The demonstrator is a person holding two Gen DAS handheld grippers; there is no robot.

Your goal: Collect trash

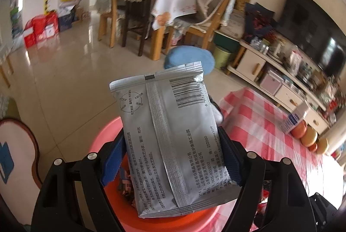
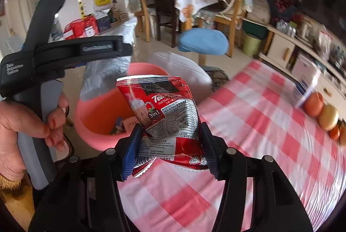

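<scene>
A silver wipes packet point(image 1: 170, 137) stands upright, pinched between the blue pads of the left gripper point(image 1: 173, 158) directly above the pink bin point(image 1: 103, 134) — scraps already lie inside. The right gripper point(image 2: 170, 147) clamps a crumpled red instant-tea sachet point(image 2: 166, 117) over the edge of the pink-checked tablecloth point(image 2: 259, 134), just beside the bin. Fruit point(image 2: 324, 115) lines the table's far side.

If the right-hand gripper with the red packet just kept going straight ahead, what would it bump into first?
Probably the pink bin: it sits just beyond the red packet held in the right gripper, slightly to its left. Depth is hard to judge; it might pass over the rim instead.
</scene>
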